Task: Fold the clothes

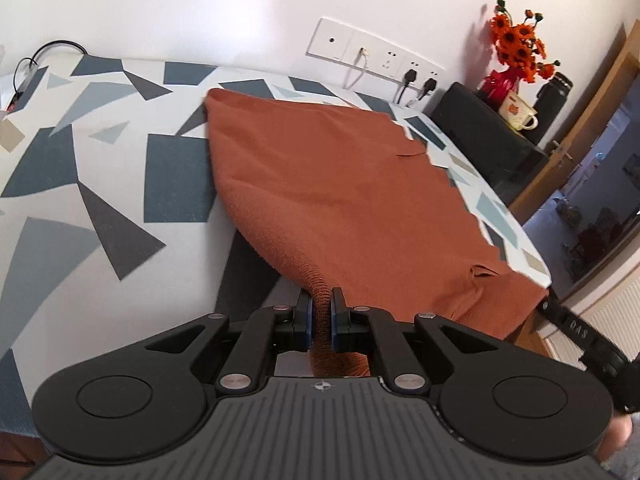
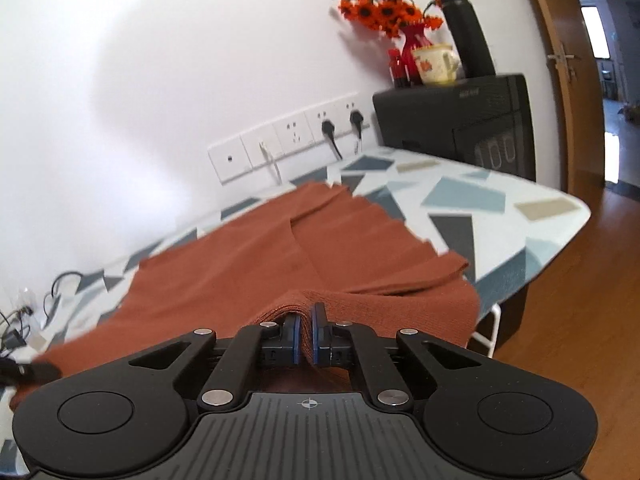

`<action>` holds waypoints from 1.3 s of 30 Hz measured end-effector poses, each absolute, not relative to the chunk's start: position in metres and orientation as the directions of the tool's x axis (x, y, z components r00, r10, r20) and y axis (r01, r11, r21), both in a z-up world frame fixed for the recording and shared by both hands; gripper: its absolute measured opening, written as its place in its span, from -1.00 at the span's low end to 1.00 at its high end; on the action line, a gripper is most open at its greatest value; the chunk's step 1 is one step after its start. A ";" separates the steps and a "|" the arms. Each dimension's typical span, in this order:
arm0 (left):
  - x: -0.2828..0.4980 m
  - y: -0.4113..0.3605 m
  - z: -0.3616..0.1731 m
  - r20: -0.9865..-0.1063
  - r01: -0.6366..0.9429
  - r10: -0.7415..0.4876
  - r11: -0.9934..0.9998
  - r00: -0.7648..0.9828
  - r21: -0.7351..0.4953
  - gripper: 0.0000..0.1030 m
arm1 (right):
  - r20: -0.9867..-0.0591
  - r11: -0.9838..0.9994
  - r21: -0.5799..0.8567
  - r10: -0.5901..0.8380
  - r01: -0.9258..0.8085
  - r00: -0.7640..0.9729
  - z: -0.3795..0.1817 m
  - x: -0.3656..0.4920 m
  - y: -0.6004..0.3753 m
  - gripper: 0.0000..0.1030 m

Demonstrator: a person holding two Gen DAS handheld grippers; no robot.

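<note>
Two grippers are clamped on one rust-orange knitted garment [image 1: 340, 184], and it is spread across a table with a patterned cloth [image 1: 100, 152] of grey, blue and white shapes. In the left wrist view, the left gripper [image 1: 321, 308] is seen pinched nearly shut, with a ribbed edge of the garment bunched between its blue-edged pads and lifted off the table. The cloth beyond it is stretched away towards the wall, its far corner lying flat.

In the right wrist view, the right gripper [image 2: 306, 324] is closed down just as tightly, with a folded ridge of the garment's near edge caught between its pads. A seam or overlap is seen running up the middle of the fabric towards the wall. The garment's right side is lying near the table's edge, with part of it hanging over.

Against the wall, a row of sockets [image 2: 288, 136] is seen with two black plugs in it. To the right, a black box [image 2: 452, 120] is topped by orange flowers [image 2: 384, 12], a mug [image 2: 436, 64] and a dark flask [image 2: 464, 28].
</note>
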State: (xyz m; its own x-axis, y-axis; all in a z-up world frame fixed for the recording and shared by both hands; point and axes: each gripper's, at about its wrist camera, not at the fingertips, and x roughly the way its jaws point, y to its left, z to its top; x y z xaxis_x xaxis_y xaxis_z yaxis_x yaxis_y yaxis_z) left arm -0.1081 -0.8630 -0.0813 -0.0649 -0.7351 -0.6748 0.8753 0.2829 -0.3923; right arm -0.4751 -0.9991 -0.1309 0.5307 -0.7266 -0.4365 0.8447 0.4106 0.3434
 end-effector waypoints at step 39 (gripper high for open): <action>0.045 -1.068 -0.111 -0.777 0.494 -0.611 0.728 0.152 -0.476 -0.81 | -0.601 0.663 0.121 -0.544 0.739 0.586 -0.088 -0.190 -1.288 -0.92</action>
